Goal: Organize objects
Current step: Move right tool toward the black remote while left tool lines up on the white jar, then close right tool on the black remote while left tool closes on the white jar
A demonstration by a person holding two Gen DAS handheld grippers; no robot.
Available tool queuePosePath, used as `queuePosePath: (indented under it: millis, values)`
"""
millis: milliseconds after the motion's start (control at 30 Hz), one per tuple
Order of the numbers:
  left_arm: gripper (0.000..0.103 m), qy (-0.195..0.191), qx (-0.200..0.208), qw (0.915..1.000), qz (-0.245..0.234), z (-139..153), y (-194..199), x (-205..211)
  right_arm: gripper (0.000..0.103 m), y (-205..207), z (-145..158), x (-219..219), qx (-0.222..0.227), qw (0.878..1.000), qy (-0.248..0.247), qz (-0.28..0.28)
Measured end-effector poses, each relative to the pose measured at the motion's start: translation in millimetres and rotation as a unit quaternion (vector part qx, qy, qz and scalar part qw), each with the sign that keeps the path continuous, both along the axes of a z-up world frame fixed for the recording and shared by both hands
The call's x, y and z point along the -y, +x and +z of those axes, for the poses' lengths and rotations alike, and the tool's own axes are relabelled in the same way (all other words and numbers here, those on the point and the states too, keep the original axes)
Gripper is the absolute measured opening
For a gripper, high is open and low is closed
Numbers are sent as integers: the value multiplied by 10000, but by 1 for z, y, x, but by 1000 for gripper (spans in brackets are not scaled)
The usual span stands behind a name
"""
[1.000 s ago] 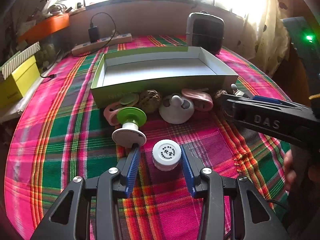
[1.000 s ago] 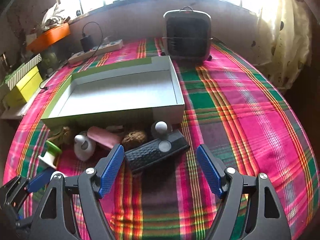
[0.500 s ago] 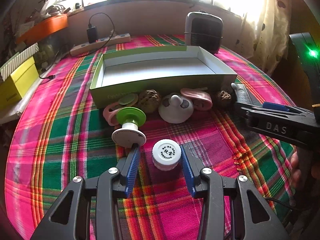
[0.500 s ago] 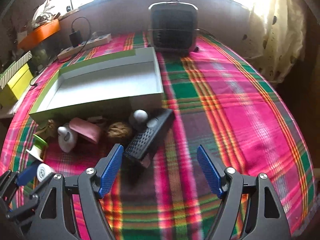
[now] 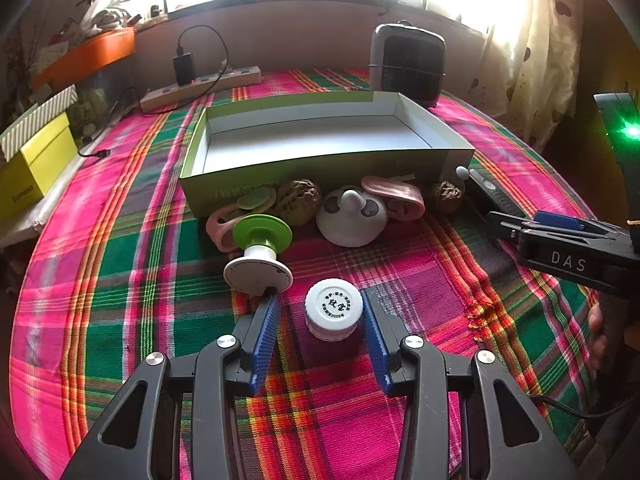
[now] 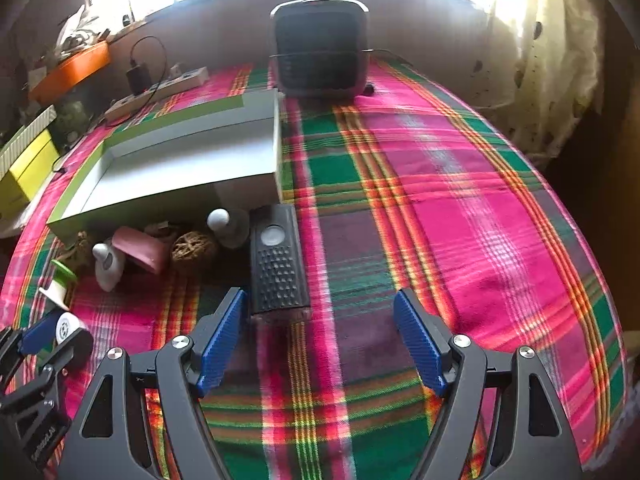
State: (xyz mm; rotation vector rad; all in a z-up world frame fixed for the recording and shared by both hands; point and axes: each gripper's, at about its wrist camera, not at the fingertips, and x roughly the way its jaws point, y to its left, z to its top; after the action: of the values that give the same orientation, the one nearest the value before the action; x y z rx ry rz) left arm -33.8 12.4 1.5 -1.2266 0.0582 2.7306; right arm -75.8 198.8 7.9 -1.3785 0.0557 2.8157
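Observation:
A green box with a white inside (image 5: 320, 140) lies empty on the plaid cloth. Along its near wall lie a green-and-white spool (image 5: 260, 252), pink clips (image 5: 394, 196), walnuts (image 5: 298, 200), a white round gadget (image 5: 351, 216) and a black remote (image 6: 277, 260). My left gripper (image 5: 320, 312) is open around a small white jar (image 5: 333, 314); its right pad is almost against the jar, its left pad stands apart. My right gripper (image 6: 320, 320) is open and empty, its left finger just beside the remote's near end. The box shows in the right wrist view too (image 6: 180, 168).
A dark heater (image 6: 320, 52) stands behind the box. A power strip with a charger (image 5: 200, 84) lies at the back left. A yellow box (image 5: 32, 160) and an orange tray (image 5: 88, 56) sit at the left edge. Open plaid cloth (image 6: 440, 200) spreads right of the box.
My right gripper has swung to the right, so the remote now points straight away and lies left of centre between the fingers. The left gripper stays around the white jar.

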Motion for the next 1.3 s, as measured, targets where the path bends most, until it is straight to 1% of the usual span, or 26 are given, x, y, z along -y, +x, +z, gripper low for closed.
queuePosePath:
  millis: [333, 433, 500, 633, 667, 700, 867, 900, 1100, 1300]
  values:
    - [38, 86, 54, 9999, 80, -1, 0, 0, 76, -14, -2, 2, -2, 9994, 43, 348]
    - [38, 109, 57, 9999, 102, -1, 1, 1, 68, -14, -2, 1, -15, 9992, 108, 372]
    - [38, 131, 59, 9998, 119, -1, 0, 2, 62, -14, -1, 0, -37, 9992, 83, 377]
    - [38, 100, 65, 9998, 138, -1, 0, 2, 54, -14, 0, -2, -67, 9991, 24, 424]
    - [38, 94, 67, 9998, 140, 0, -1, 3, 50, -13, 0, -2, -74, 9991, 12, 422]
    - [36, 77, 66, 9998, 147, 0, -1, 3, 46, -13, 0, -3, -86, 9991, -10, 422]
    - [27, 40, 67, 9997, 240, 1, -1, 8, 36, -10, 1, -3, -109, 9989, -74, 445]
    - [26, 37, 68, 9997, 252, 1, -2, 8, 34, -10, 1, -3, -112, 9989, -84, 453]
    - [25, 42, 73, 9996, 255, 1, -2, 8, 29, -9, 1, -4, -121, 9989, -121, 448]
    - [25, 61, 87, 9996, 251, 2, -2, 7, 29, -9, 1, -5, -123, 9988, -141, 453]
